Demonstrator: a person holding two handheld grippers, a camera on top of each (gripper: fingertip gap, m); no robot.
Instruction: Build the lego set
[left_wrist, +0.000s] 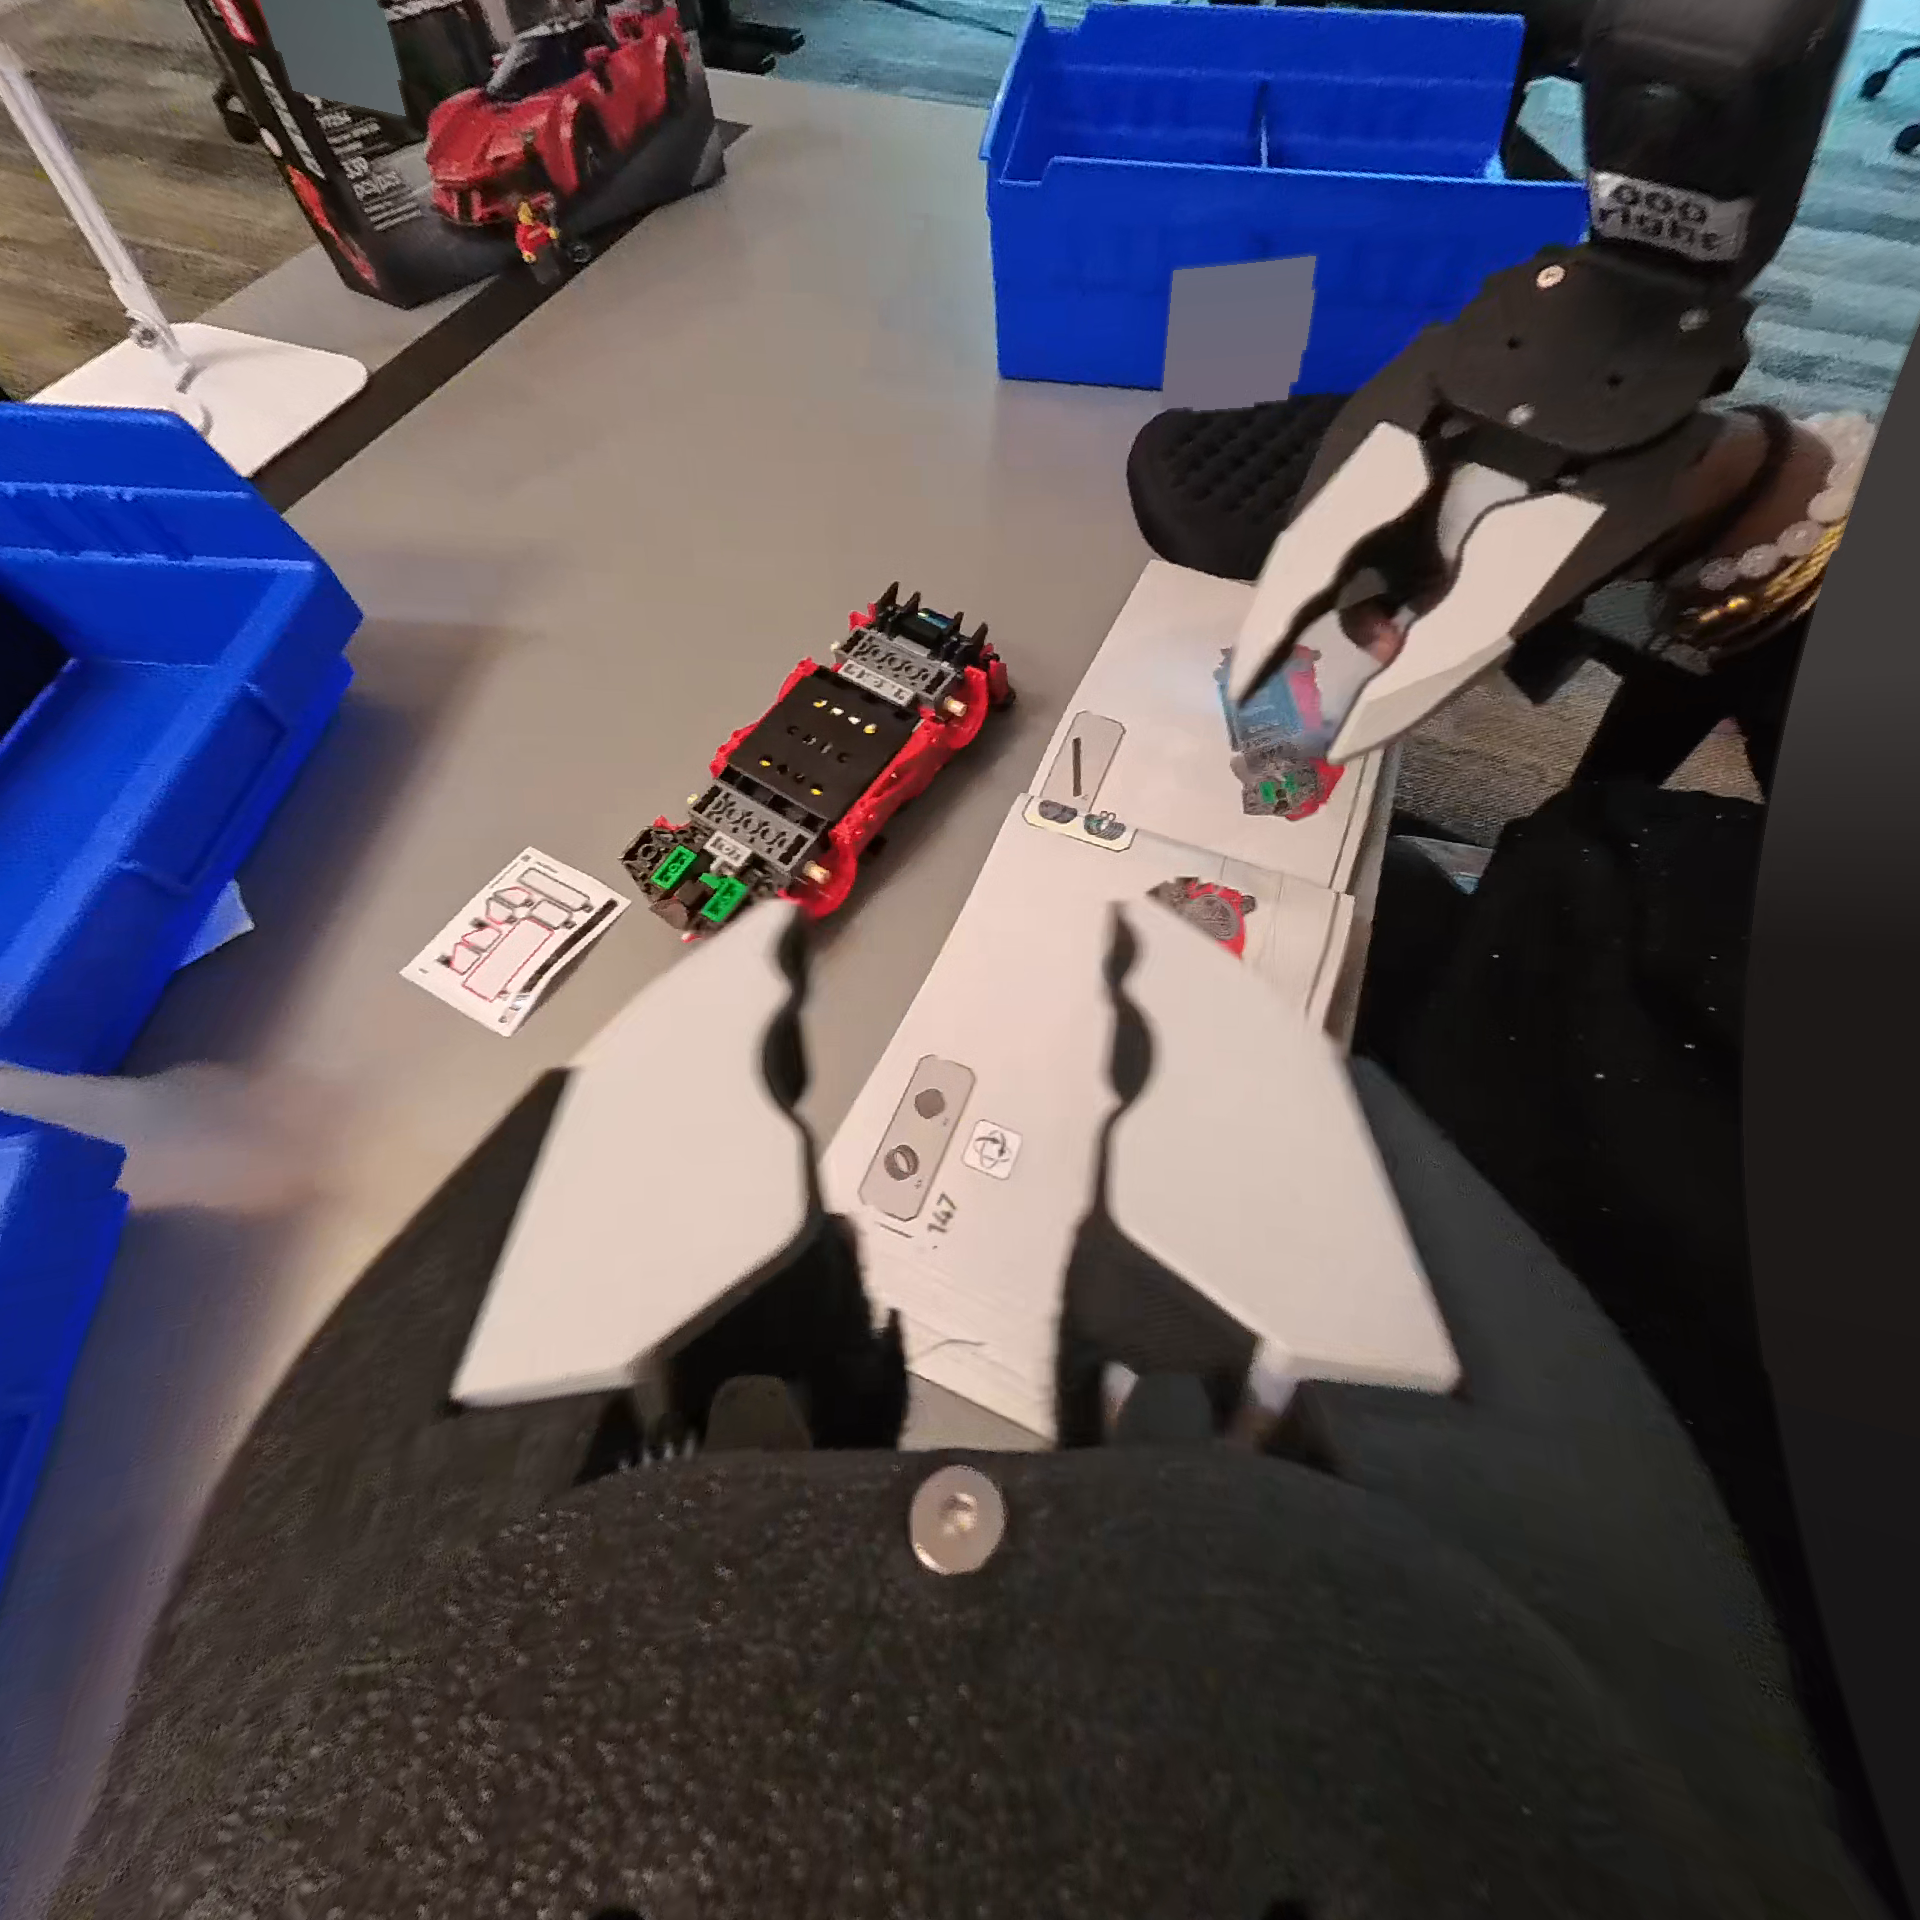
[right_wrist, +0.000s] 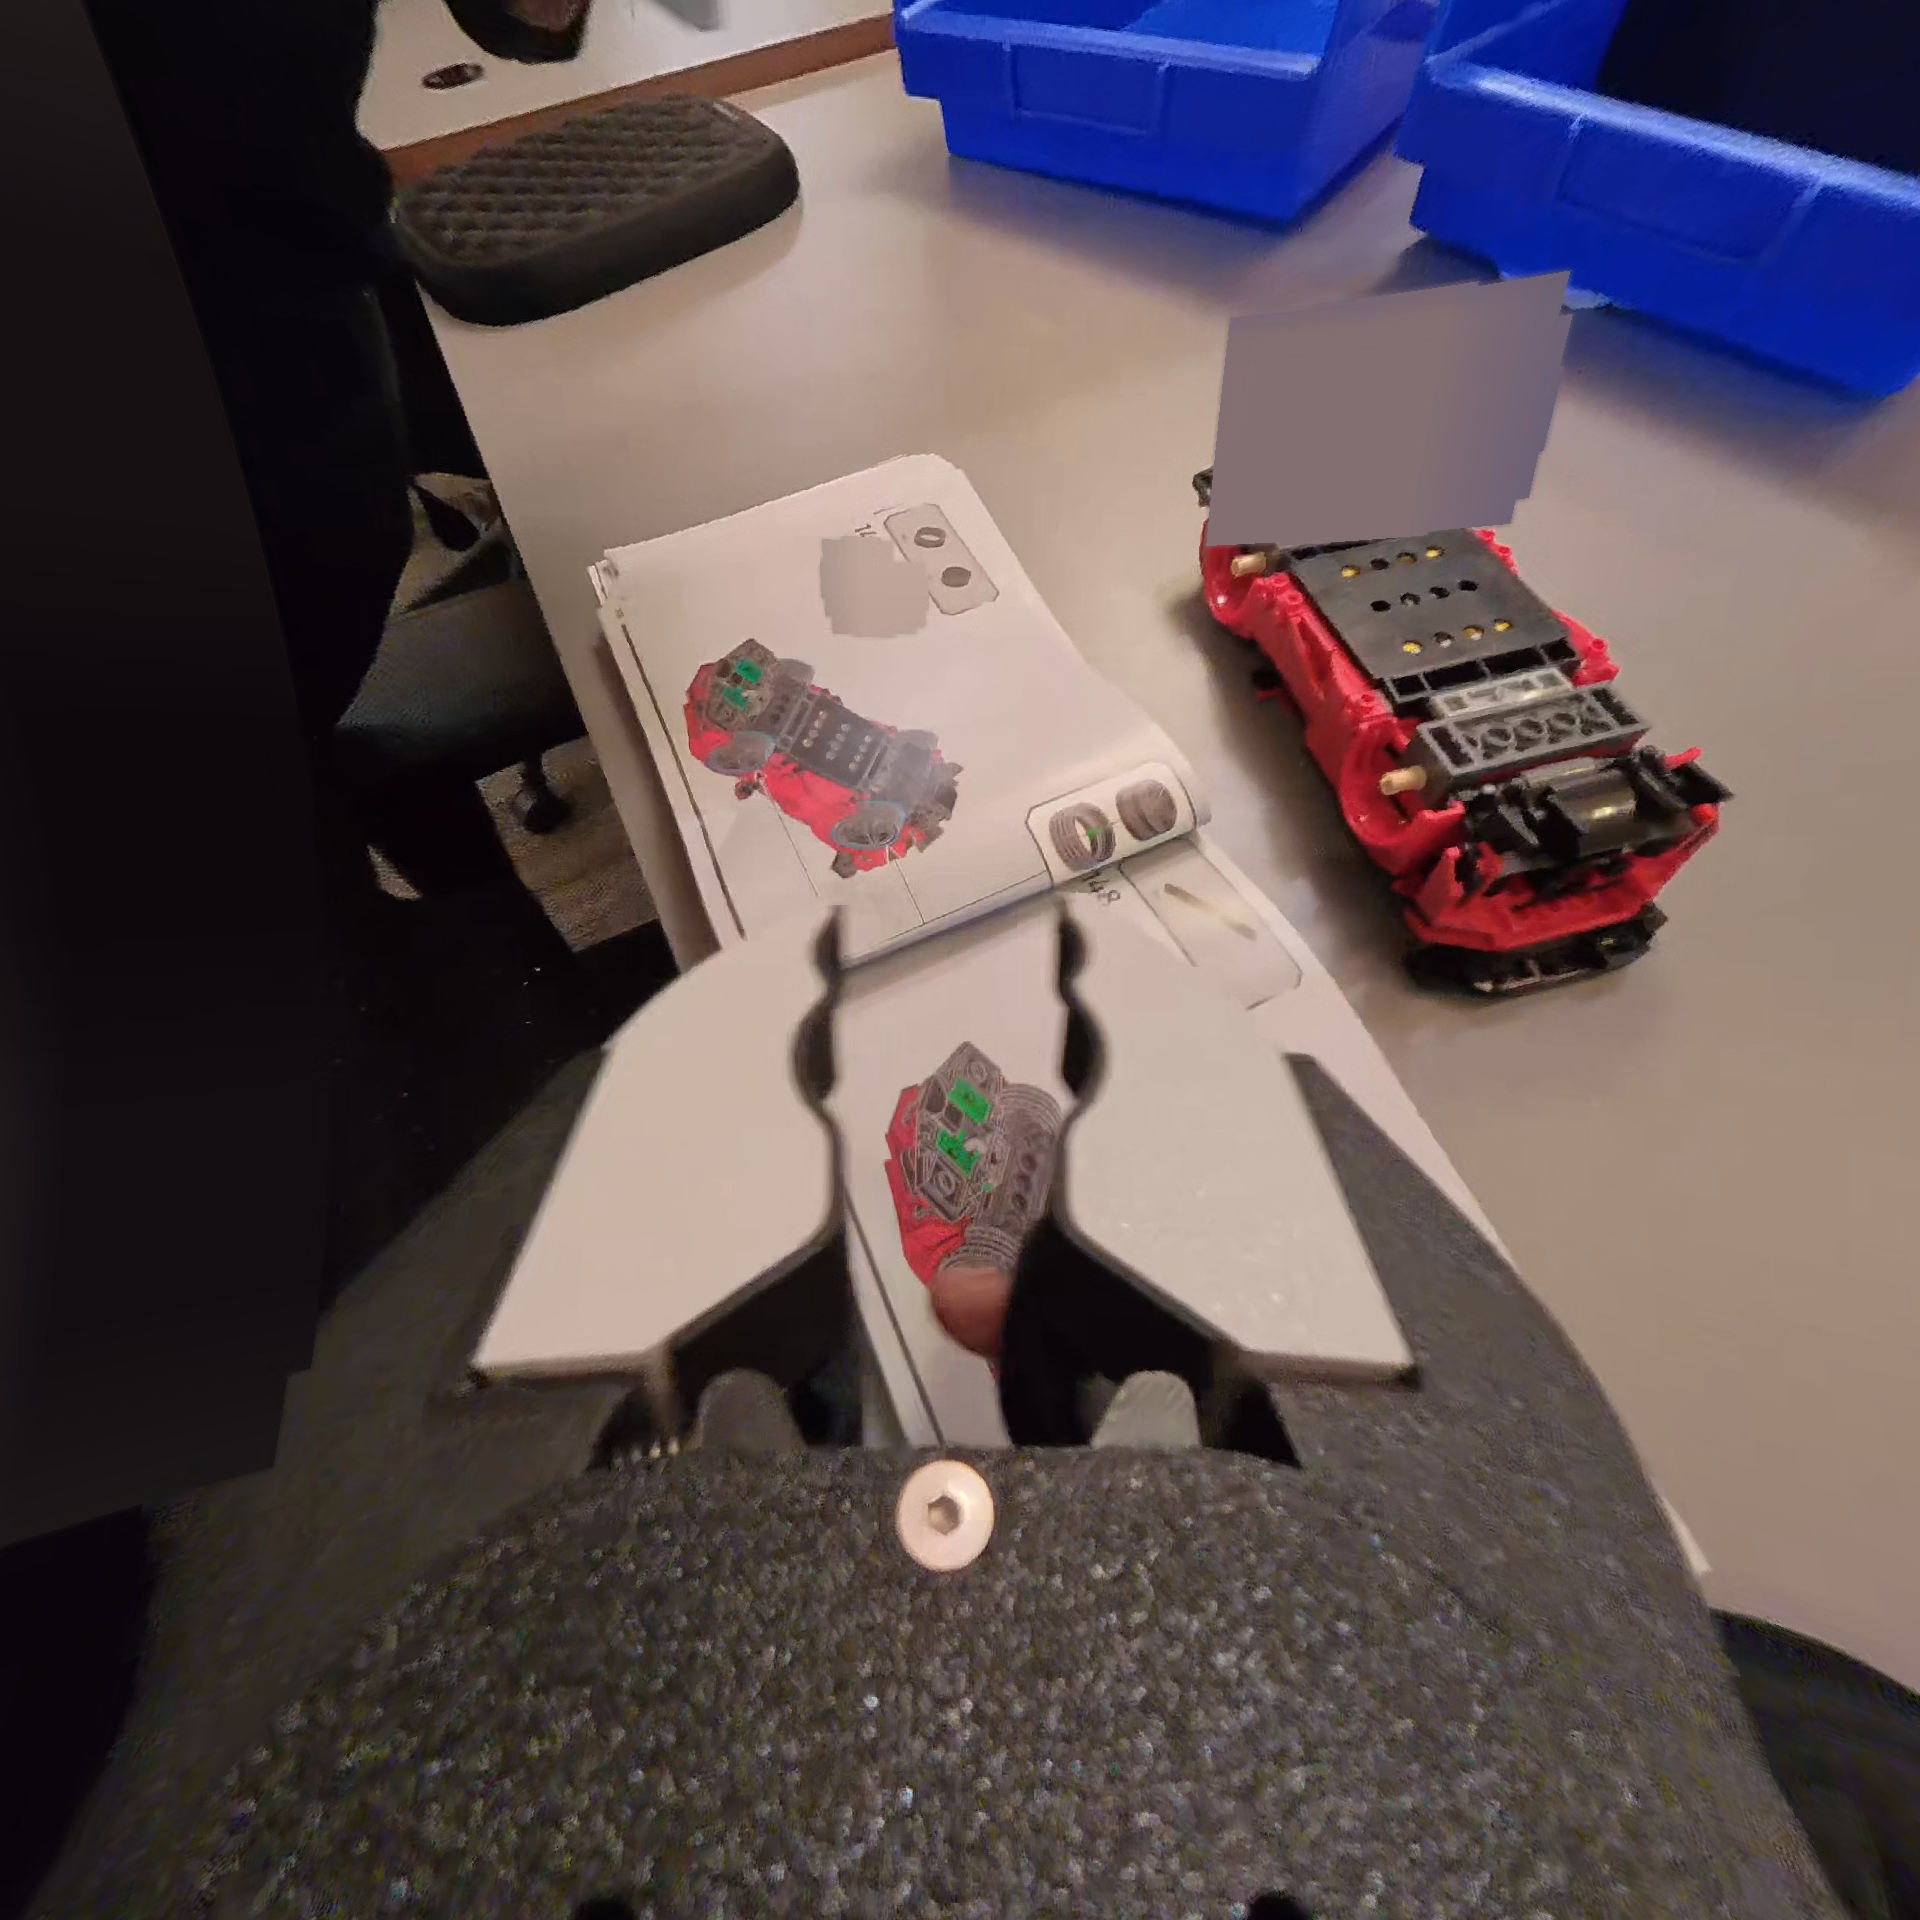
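The partly built red and black lego car (left_wrist: 821, 769) lies upside down on the grey table (left_wrist: 727, 416), with its axle pins bare. It also shows in the right wrist view (right_wrist: 1455, 758). An open instruction booklet (left_wrist: 1039, 997) lies to its right along the table edge, and shows in the right wrist view (right_wrist: 935, 727). My left gripper (left_wrist: 951, 925) is open and empty, low over the near end of the booklet, just short of the car. My right gripper (right_wrist: 948, 935) is open over the booklet's far page; it also shows in the left wrist view (left_wrist: 1309, 707).
A sticker sheet (left_wrist: 514, 940) lies left of the car. Blue bins stand at the left (left_wrist: 135, 727) and at the back (left_wrist: 1247, 208), also in the right wrist view (right_wrist: 1143, 94). The set's box (left_wrist: 468, 135), a white stand base (left_wrist: 208, 384) and a black pad (right_wrist: 592, 197) are farther off. Left tips to right tips: about 20 centimetres.
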